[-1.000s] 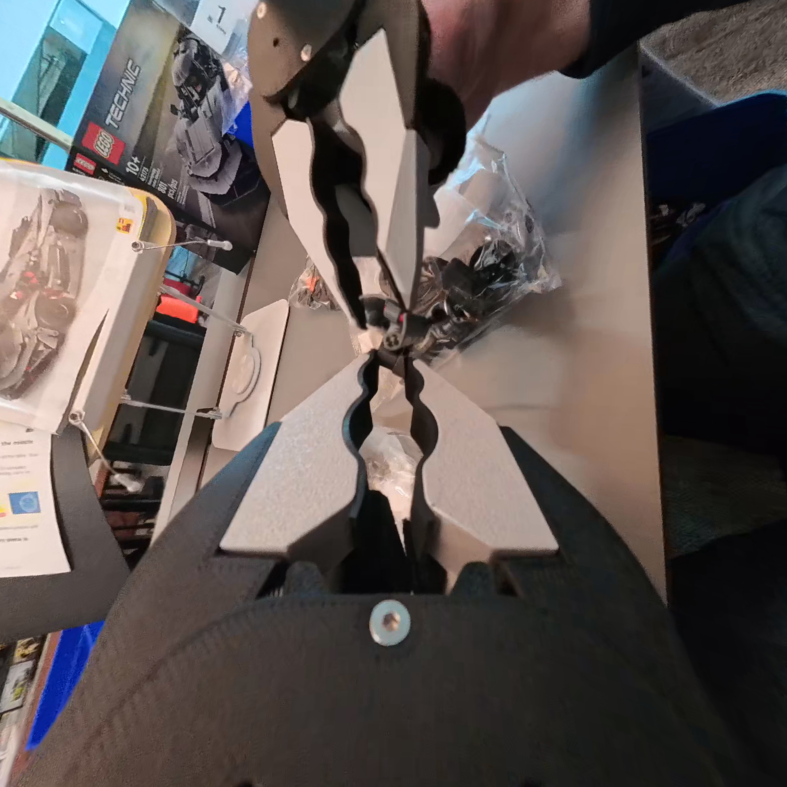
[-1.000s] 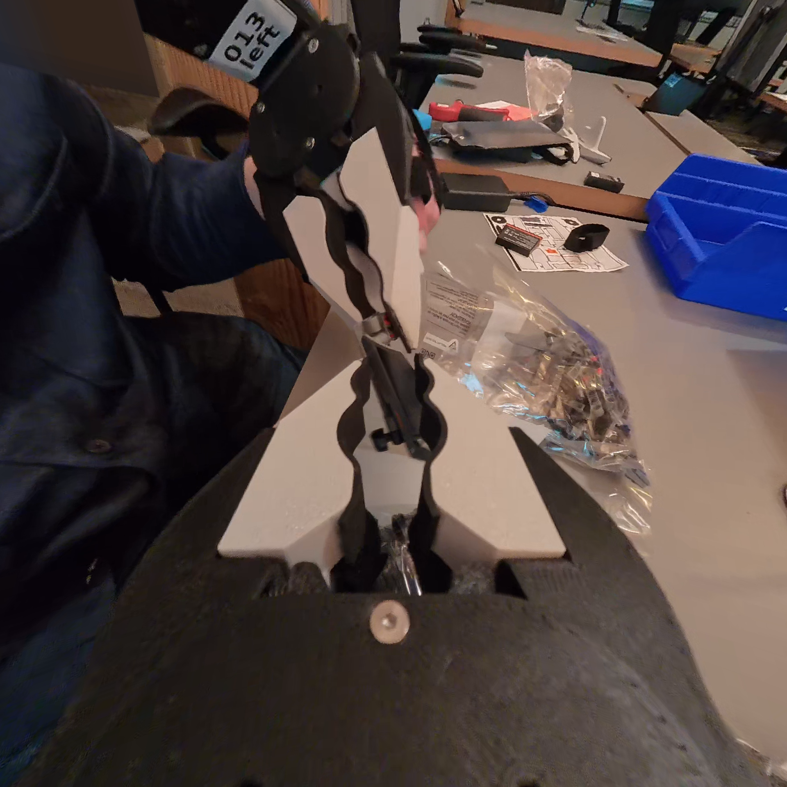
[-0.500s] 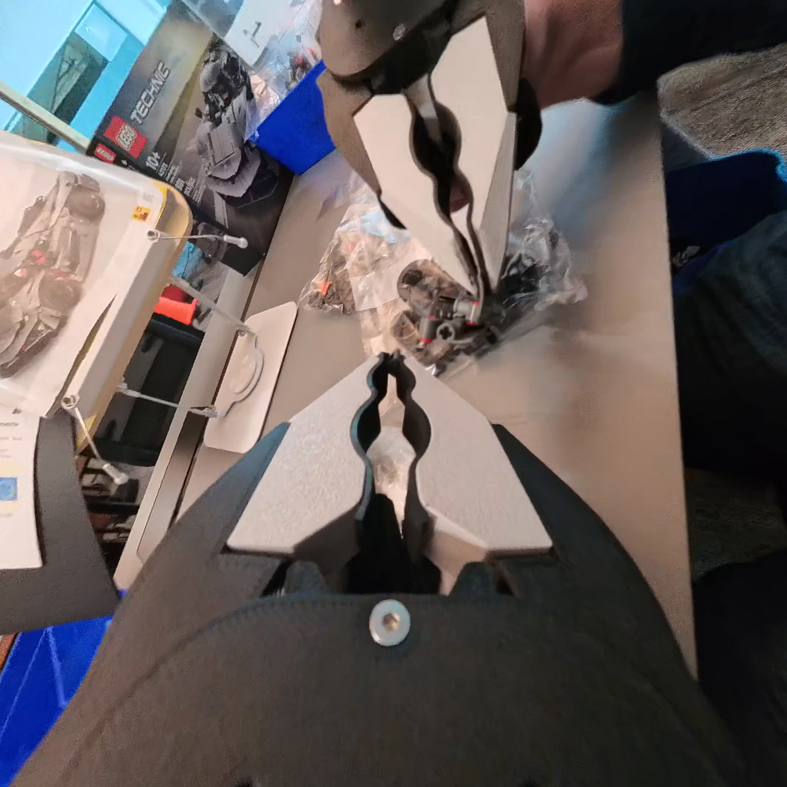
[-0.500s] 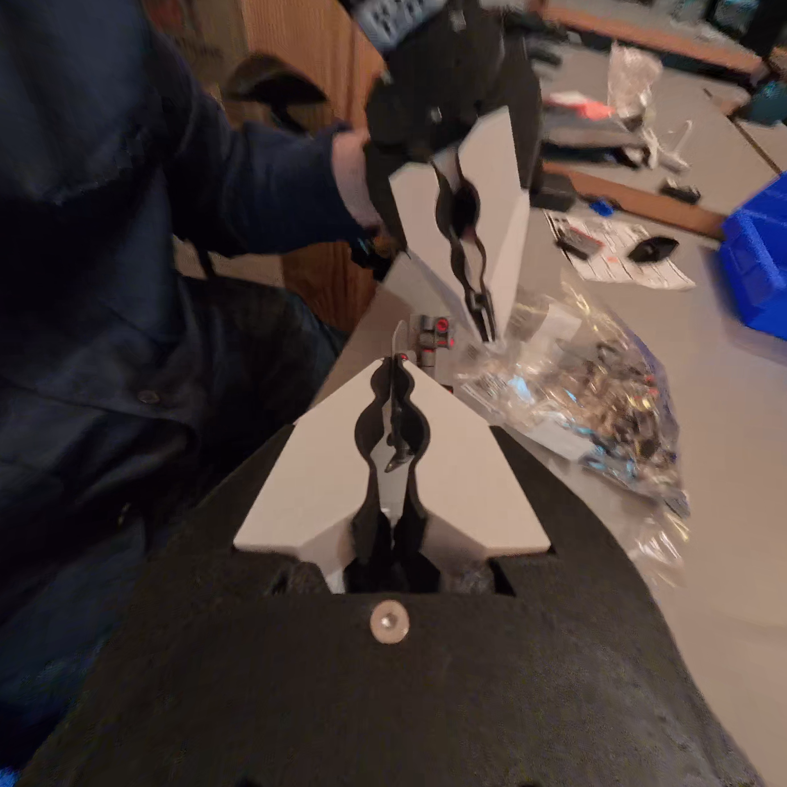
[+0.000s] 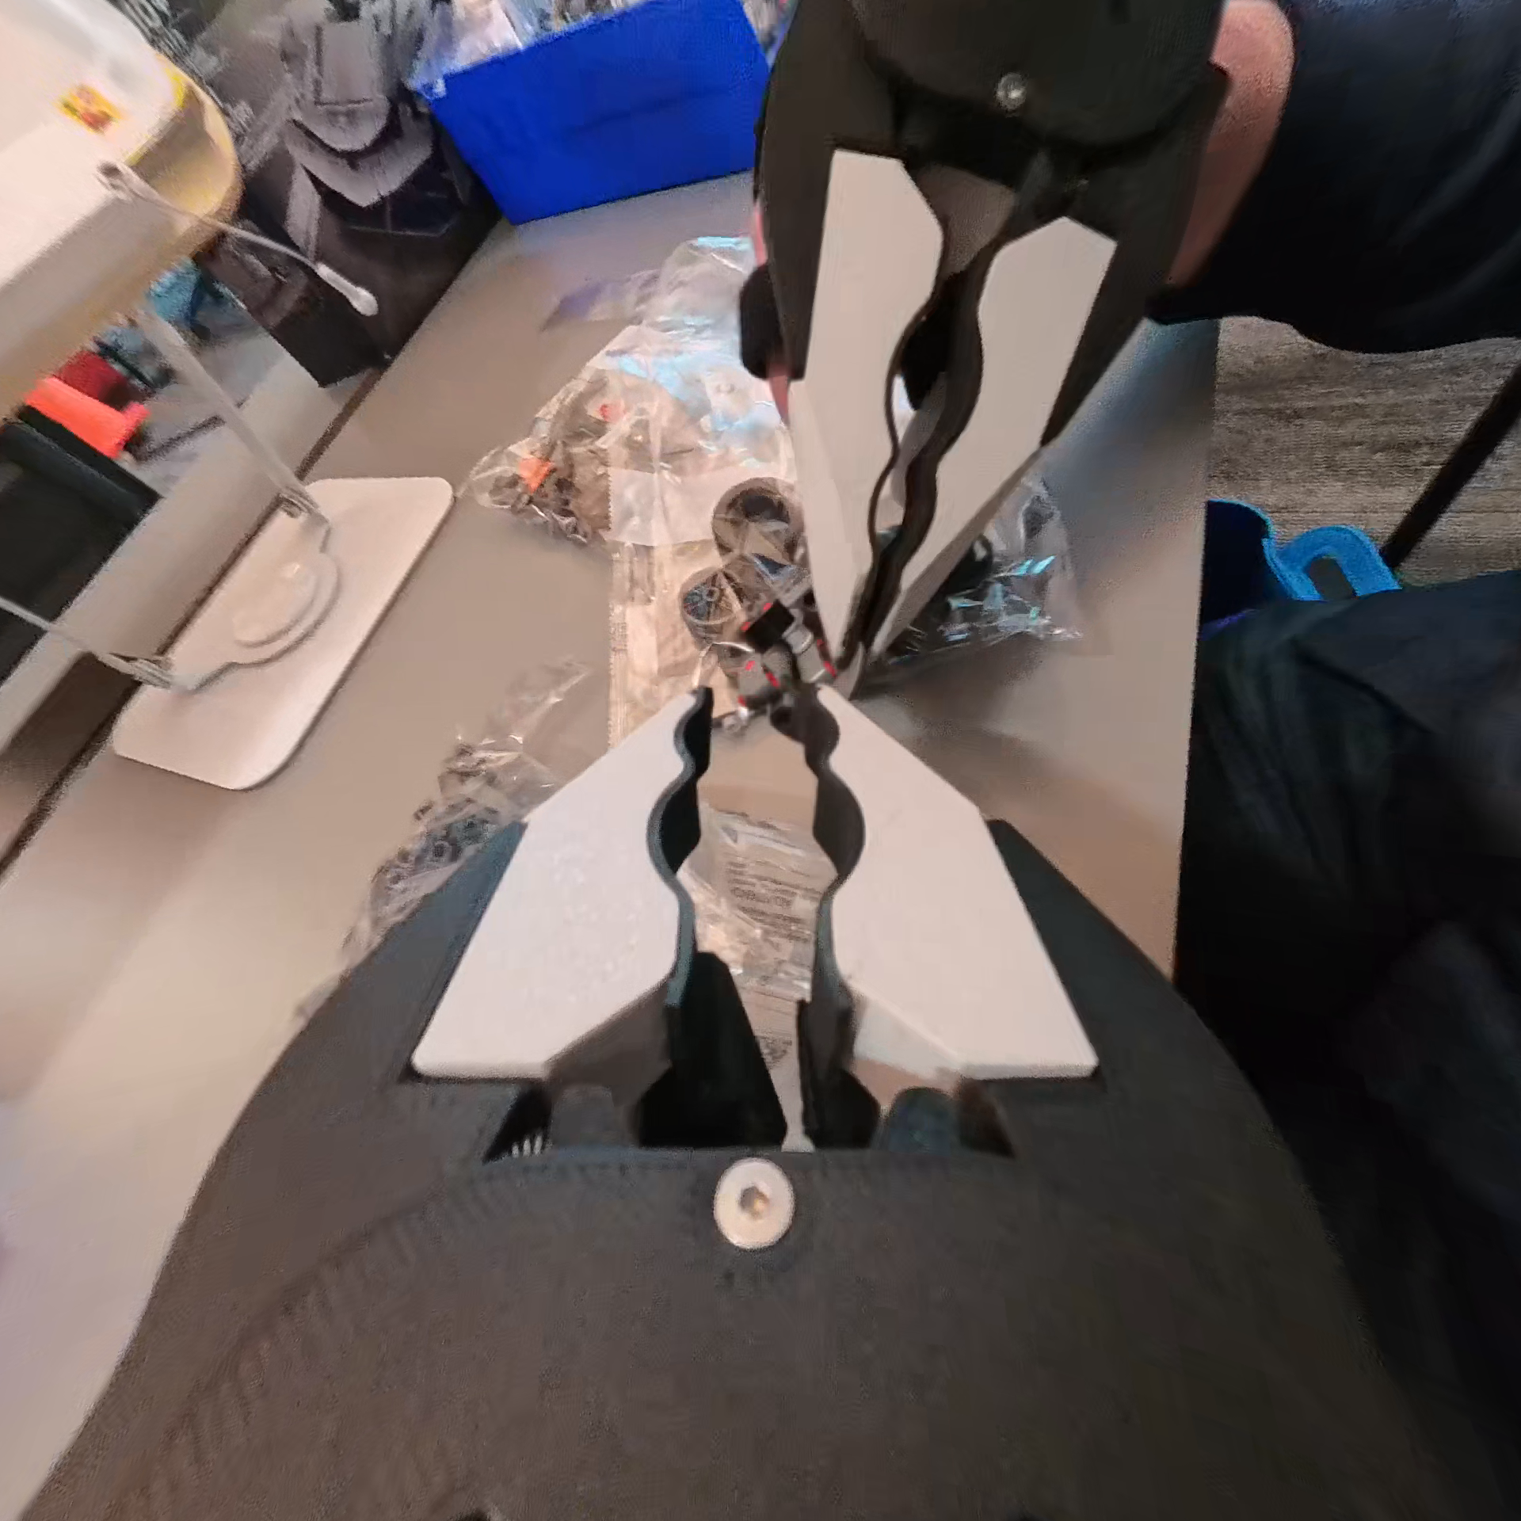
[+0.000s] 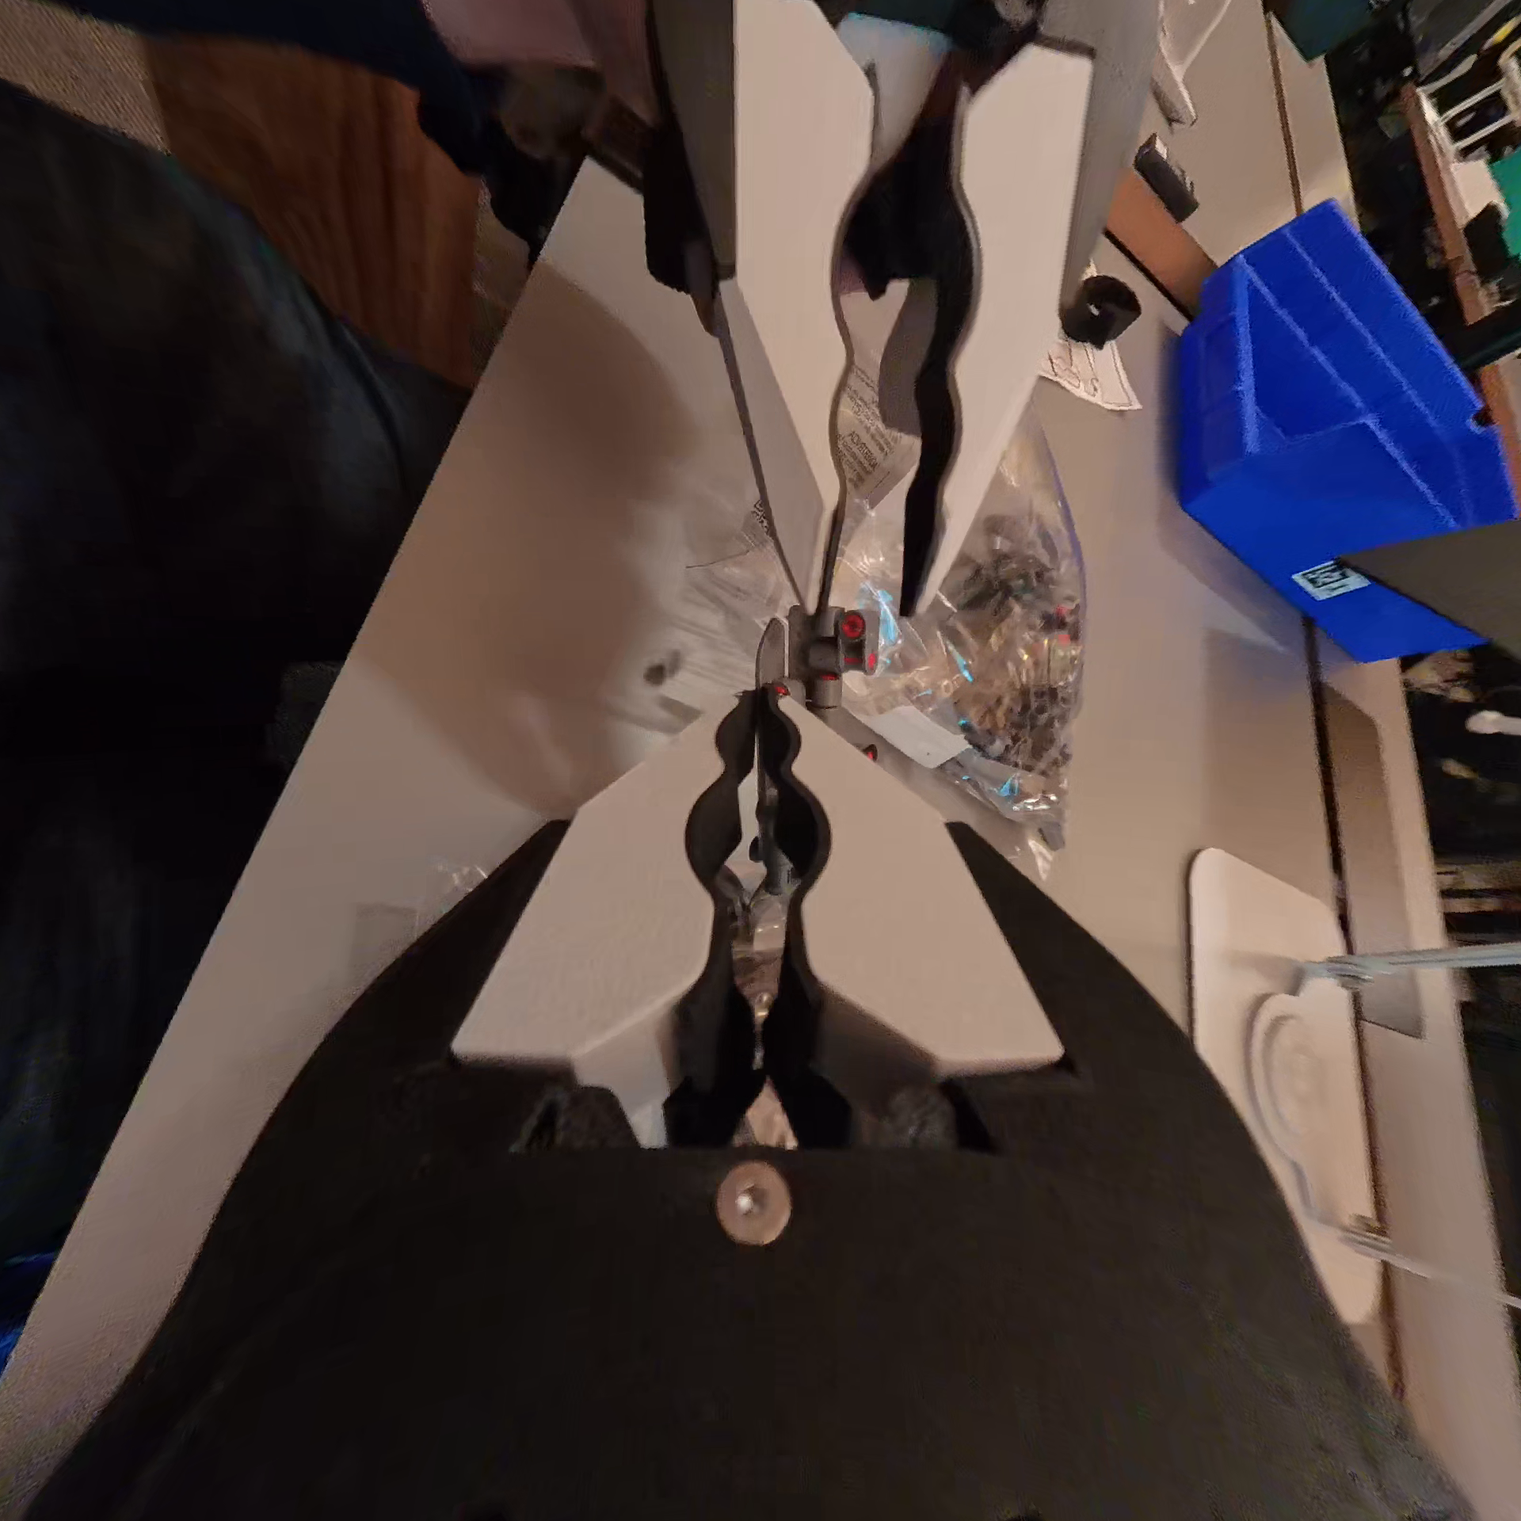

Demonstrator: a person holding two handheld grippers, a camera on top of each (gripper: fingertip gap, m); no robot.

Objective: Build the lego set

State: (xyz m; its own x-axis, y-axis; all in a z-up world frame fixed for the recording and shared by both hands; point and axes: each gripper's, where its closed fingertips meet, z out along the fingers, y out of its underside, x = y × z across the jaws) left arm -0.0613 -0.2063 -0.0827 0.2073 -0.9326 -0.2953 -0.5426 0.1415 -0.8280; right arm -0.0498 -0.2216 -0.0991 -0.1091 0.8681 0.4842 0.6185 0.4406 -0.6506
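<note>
A small Lego assembly [image 6: 831, 650] of grey connectors with red pins on a thin dark beam is held above the grey table [image 6: 510, 617]. My right gripper [image 6: 769, 704] is shut on the beam. My left gripper [image 6: 864, 609] comes in from the top of the right wrist view, open, with one fingertip against the assembly. In the left wrist view my left gripper [image 5: 757, 708] is open, and the assembly [image 5: 769, 658] sits just beyond its tips. There the right gripper [image 5: 848, 667] reaches down from above, shut on the assembly.
Clear bags of Lego parts [image 5: 724, 527] [image 6: 988, 658] lie on the table under the grippers. A blue bin [image 5: 609, 123] [image 6: 1333, 428] stands behind them. A white book stand base [image 5: 288, 625] [image 6: 1267, 1029] holds the instruction booklet [image 5: 74, 165]. The table's edge and a person's lap lie beside the grippers. Only a small space, under 4 cm, lies between the two pairs of fingers.
Half a second ago my left gripper was shut and apart from the assembly. It has opened and come tip to tip with the right gripper, which still holds the assembly.
</note>
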